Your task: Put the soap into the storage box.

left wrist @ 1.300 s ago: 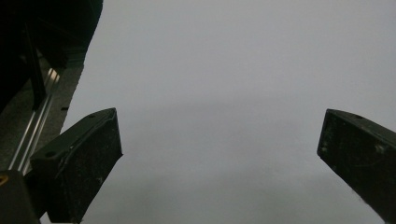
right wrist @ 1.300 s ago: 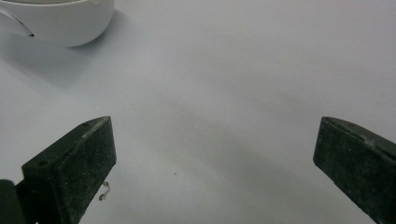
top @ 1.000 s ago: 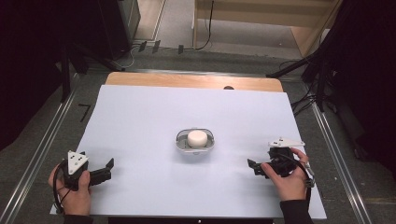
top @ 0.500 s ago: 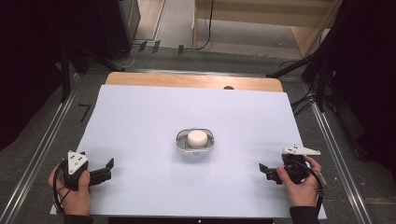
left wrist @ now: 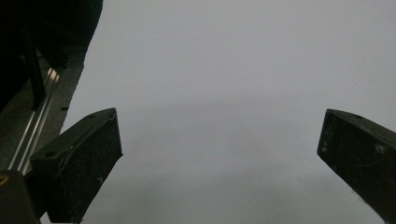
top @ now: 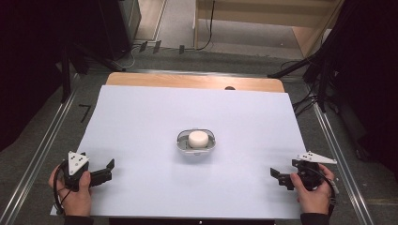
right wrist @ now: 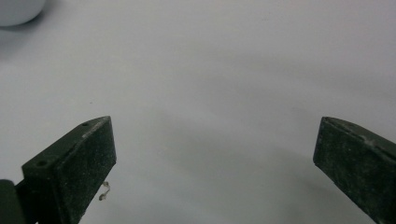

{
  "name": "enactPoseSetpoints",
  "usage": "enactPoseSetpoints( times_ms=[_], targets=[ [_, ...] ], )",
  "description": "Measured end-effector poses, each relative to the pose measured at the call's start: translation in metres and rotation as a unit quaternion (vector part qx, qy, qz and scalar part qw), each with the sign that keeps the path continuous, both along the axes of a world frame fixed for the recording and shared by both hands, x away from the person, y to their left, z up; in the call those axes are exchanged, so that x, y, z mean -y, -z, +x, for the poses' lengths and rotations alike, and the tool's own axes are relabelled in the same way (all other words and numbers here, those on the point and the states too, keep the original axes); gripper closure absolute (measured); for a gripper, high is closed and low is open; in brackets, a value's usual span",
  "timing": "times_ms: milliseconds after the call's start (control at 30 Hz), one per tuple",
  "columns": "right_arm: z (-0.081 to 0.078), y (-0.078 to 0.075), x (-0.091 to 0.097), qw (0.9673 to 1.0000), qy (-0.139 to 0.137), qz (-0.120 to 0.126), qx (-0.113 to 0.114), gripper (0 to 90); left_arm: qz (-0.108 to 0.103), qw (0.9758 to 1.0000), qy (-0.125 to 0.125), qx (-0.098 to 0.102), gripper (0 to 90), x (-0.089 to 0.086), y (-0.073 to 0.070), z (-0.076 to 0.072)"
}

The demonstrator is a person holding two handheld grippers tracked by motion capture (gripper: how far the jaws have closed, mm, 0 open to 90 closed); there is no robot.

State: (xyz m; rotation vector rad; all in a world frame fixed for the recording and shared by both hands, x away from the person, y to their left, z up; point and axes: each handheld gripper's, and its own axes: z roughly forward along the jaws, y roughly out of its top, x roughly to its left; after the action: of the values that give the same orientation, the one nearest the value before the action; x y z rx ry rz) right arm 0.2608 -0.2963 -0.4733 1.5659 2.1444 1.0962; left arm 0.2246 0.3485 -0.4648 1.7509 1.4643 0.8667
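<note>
— White puck [top: 198, 138] sits in the steel dish [top: 184, 146] at mid-worktop [top: 141, 117]. Where are the grippers?

— Left gripper [top: 107, 169] waits near the front-left corner, right gripper [top: 277, 177] near the front-right — both spread wide, holding nothing, well apart from the dish.

— Best approach?

— I'd bring one in level, straddle the puck squarely, and steady the dish with the other — it looks light enough to slide.
</note>
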Motion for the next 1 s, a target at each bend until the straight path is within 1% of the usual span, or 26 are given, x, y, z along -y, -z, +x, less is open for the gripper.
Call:
enactPoseSetpoints(
  times_ms=[133,167,233,433,500,533,600,667,767,900,933,1000],
  targets=[
    [-0.002,0.003,0.008,1.0000,0.002,0.007,0.002,0.0,0.000,1.0000,0.000,0.000,0.2,0.000,0.000,0.000],
    [-0.004,0.004,0.011,0.9998,0.000,0.017,0.004,0.0,0.000,1.0000,0.000,0.000,0.2,0.000,0.000,0.000],
    [-0.006,0.005,0.016,0.9997,0.003,0.022,0.012,0.0,0.000,1.0000,0.001,0.001,0.2,0.000,0.000,0.000],
    [-0.012,0.009,0.033,0.9993,0.022,0.024,0.016,0.0,0.001,1.0000,0.001,0.001,0.2,0.000,0.000,0.000],
    [-0.013,0.011,0.037,0.9994,0.027,0.016,0.015,0.0,0.000,1.0000,0.001,0.001,0.2,0.000,0.000,0.000],
    [-0.014,0.012,0.040,0.9993,0.029,0.014,0.019,0.0,0.001,1.0000,0.001,0.001,0.2,0.000,0.000,0.000],
    [-0.017,0.011,0.044,0.9987,0.034,0.024,0.028,0.0,0.000,1.0000,0.001,0.001,0.2,0.000,0.000,0.000],
    [-0.019,0.011,0.047,0.9984,0.039,0.018,0.037,0.0,0.000,1.0000,0.000,-0.001,0.2,0.000,0.000,0.000],
    [-0.021,0.011,0.051,0.9975,0.042,0.033,0.047,0.0,-0.001,1.0000,0.000,-0.002,0.2,0.000,0.000,0.000],
    [-0.021,0.013,0.052,0.9965,0.040,0.038,0.063,0.0,0.001,1.0000,0.002,-0.003,0.2,0.000,0.000,0.000],
    [-0.020,0.014,0.052,0.9963,0.042,0.039,0.064,0.0,0.001,1.0000,0.002,-0.002,0.2,0.000,0.000,0.000],
    [-0.020,0.015,0.052,0.9963,0.050,0.040,0.058,0.0,0.001,1.0000,0.001,-0.001,0.2,0.000,0.000,0.000]
  ],
)
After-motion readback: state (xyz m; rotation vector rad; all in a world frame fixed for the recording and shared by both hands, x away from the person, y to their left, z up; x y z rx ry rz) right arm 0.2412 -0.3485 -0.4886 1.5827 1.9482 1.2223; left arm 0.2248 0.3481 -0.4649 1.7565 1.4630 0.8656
